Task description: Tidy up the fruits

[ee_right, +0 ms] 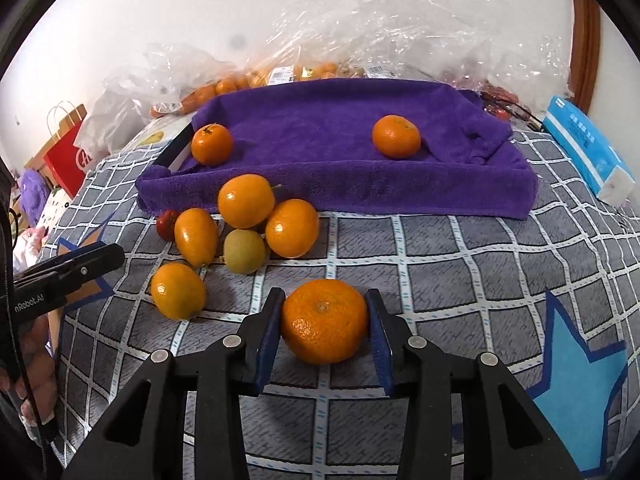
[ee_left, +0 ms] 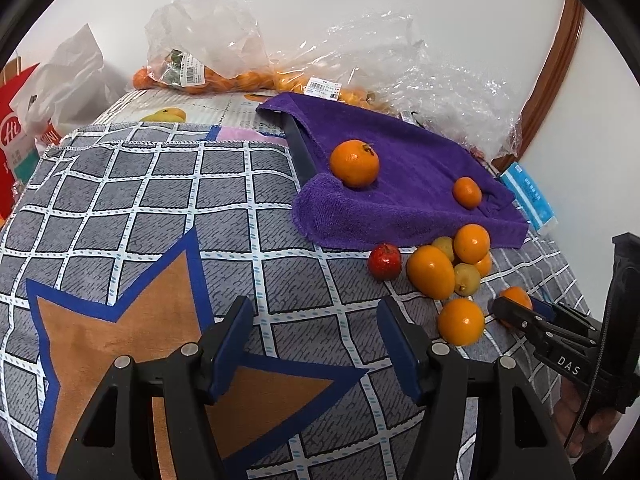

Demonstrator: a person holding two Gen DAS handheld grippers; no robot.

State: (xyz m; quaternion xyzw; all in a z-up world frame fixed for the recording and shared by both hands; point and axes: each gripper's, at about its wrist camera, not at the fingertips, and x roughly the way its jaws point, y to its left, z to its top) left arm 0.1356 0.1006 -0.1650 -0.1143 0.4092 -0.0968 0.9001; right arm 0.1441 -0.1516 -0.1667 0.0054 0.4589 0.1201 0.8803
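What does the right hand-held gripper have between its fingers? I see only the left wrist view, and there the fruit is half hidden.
Observer: A mandarin. Both pads of the right hand-held gripper touch its sides.
Operator: Is the way from it to the purple towel free?
Observer: Straight ahead, yes. The fruit pile lies left of that line, in front of the purple towel.
Operator: What is on the cloth to its right?
Observer: Only a printed light blue star; I see no fruit there.
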